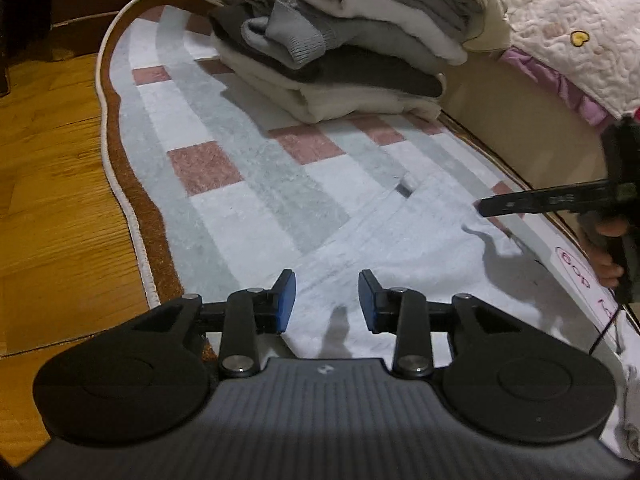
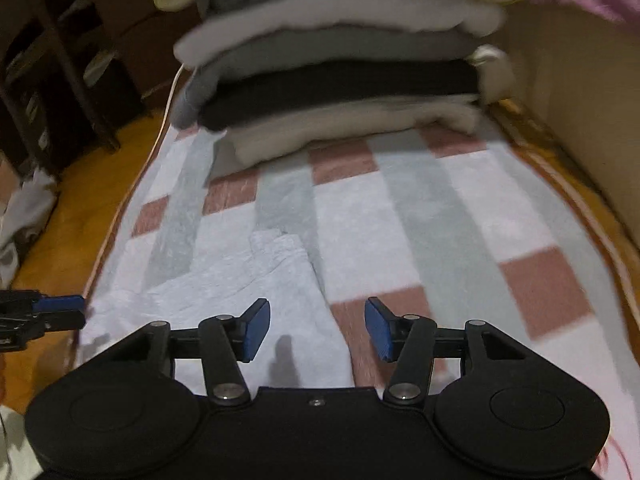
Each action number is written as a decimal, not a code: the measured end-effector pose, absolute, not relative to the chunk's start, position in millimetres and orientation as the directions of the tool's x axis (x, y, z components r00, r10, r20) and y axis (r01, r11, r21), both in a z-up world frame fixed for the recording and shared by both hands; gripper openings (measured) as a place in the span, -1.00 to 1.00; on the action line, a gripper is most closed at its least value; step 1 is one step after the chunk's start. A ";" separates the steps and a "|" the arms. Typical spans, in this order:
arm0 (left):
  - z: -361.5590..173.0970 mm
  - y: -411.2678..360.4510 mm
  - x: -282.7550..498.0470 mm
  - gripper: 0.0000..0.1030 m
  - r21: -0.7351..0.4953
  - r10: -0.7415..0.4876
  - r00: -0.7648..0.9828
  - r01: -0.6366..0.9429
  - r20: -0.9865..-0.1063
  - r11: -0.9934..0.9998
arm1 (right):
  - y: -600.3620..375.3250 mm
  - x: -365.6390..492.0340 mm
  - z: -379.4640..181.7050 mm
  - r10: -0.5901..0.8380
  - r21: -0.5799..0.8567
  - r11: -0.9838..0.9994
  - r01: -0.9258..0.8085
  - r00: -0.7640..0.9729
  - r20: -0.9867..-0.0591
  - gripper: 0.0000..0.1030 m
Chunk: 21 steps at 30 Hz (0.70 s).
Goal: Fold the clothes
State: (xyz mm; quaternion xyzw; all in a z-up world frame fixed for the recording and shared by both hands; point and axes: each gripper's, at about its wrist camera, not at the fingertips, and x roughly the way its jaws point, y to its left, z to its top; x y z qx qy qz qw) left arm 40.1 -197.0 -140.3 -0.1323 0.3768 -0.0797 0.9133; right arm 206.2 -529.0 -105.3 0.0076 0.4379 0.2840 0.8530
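The left gripper [image 1: 327,300] was spread wide with nothing between its blue pads [image 1: 286,300], hovering just over a pale white garment [image 1: 400,264] that lay flat and slightly wrinkled on a checked rug [image 1: 208,168] of grey, white and dusty-pink squares. The right gripper [image 2: 316,330] was likewise wide apart and empty, its pads [image 2: 378,330] hanging over the near edge of the same garment [image 2: 256,280], which spread to that gripper's left while bare rug lay ahead of it. Seen from the left wrist, a hand [image 1: 608,248] held the right gripper at the garment's far side. Beyond both grippers, well apart from them, a pile of folded clothes [image 1: 344,40] in white, grey and dark layers sat on the rug's far end, beside a bed with a quilted cover [image 1: 568,20]. Wooden floor [image 1: 52,184] lay beside the rug.
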 end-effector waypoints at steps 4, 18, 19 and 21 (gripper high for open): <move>-143.6 -192.8 40.7 -0.35 -0.323 -0.253 0.706 0.035 -0.662 0.946 | -520.8 204.2 -116.8 0.604 0.357 0.770 -0.529 0.424 -0.675 -0.85; -143.2 -218.9 59.9 -0.29 -0.330 -0.274 0.744 0.076 -0.609 0.941 | -502.2 176.6 -109.4 0.619 0.255 0.734 -0.629 0.466 -0.632 -0.96; -144.3 -220.9 59.5 -0.22 -0.319 -0.266 0.745 0.076 -0.612 0.945 | -506.3 183.9 -108.2 0.601 0.248 0.756 -0.607 0.491 -0.631 -0.98; -147.0 -222.7 58.2 -0.21 -0.295 -0.255 0.739 0.079 -0.624 0.952 | -514.6 198.5 -105.8 0.562 0.233 0.796 -0.559 0.539 -0.627 -0.97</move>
